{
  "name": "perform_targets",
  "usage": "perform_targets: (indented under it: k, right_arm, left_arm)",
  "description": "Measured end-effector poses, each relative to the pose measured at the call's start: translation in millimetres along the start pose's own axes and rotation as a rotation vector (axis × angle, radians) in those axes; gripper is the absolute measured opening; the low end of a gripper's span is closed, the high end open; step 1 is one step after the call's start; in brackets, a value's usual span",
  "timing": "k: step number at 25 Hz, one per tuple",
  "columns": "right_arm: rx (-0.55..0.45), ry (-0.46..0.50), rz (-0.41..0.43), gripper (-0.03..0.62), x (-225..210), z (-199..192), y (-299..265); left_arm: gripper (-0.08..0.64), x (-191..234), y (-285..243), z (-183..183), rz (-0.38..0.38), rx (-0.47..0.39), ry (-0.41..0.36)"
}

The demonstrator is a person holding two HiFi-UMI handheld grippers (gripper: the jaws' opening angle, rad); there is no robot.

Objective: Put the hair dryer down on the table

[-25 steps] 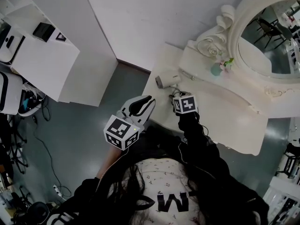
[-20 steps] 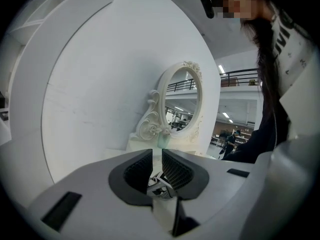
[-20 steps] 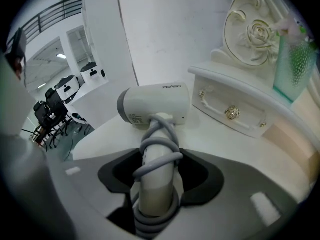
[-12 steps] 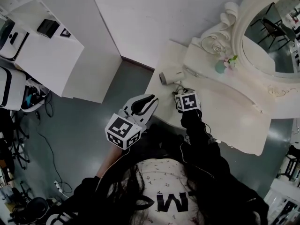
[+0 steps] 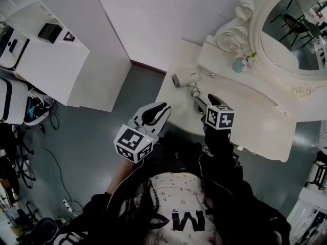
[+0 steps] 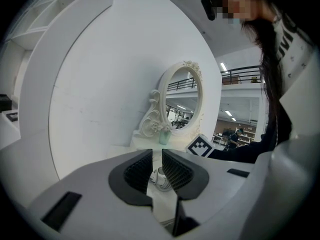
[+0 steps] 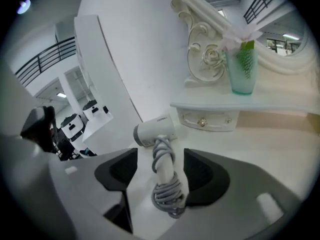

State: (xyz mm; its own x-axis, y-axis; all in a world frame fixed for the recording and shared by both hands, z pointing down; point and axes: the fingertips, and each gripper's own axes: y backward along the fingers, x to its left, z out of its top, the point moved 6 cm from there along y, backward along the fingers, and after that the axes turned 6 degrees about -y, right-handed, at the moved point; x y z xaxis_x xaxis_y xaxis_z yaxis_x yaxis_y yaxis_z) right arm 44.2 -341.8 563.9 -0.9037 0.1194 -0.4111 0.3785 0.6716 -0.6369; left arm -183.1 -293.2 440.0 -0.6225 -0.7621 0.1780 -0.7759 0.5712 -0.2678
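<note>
R gripper [image 5: 206,101] released, jaws just opened, hair dryer [image 7: 155,130] handle between, lying on counter [image 5: 250,124]; put-down done, next: back off w/o nudging dryer

The head view looks steeply down from above the person, with the floor at nine o'clock and the white bench [image 5: 255,121] at two o'clock. The left hand-held gripper [image 5: 162,107] view looks nearly level from beyond the bench edge towards the mirror [image 6: 181,96] at twelve o'clock, some way off. The right hand-held gripper [image 5: 203,98] view hangs close over the bench, tilted down at the hair dryer [image 7: 155,130] (its handle lies between jaws that have just been opening). All three views share the mirror and the green vase [image 7: 243,66].
</note>
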Motion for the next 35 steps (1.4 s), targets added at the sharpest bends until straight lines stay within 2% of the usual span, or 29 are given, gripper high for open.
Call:
perform_targets:
  k: [8, 17, 20, 25, 28, 30, 35]
  right_arm:
    - [-0.161, -0.032, 0.094, 0.295, 29, 4, 70]
    - [-0.217, -0.001, 0.104, 0.29, 35, 8, 109]
    - [-0.244, 0.01, 0.12, 0.246, 35, 11, 125]
    - [-0.292, 0.018, 0.155, 0.115, 33, 11, 155]
    - [-0.298, 0.019, 0.196, 0.101, 33, 2, 172]
    - [-0.302, 0.029, 0.217, 0.06, 32, -6, 186]
    - [-0.304, 0.054, 0.275, 0.051, 31, -30, 222]
  left_arm:
    - [0.058, -22, -20, 0, -0.09, 0.001, -0.022]
    - [0.058, -48, -37, 6, -0.148, -0.022, -0.031]
    - [0.058, -61, -40, 9, -0.158, -0.029, -0.039]
    - [0.058, -86, -40, 19, -0.154, -0.054, -0.058]
    - [0.058, -106, -37, 17, -0.14, -0.06, -0.064]
    - [0.058, -122, -35, 17, -0.132, -0.062, -0.07]
    - [0.058, -166, -23, 14, -0.105, -0.062, -0.086]
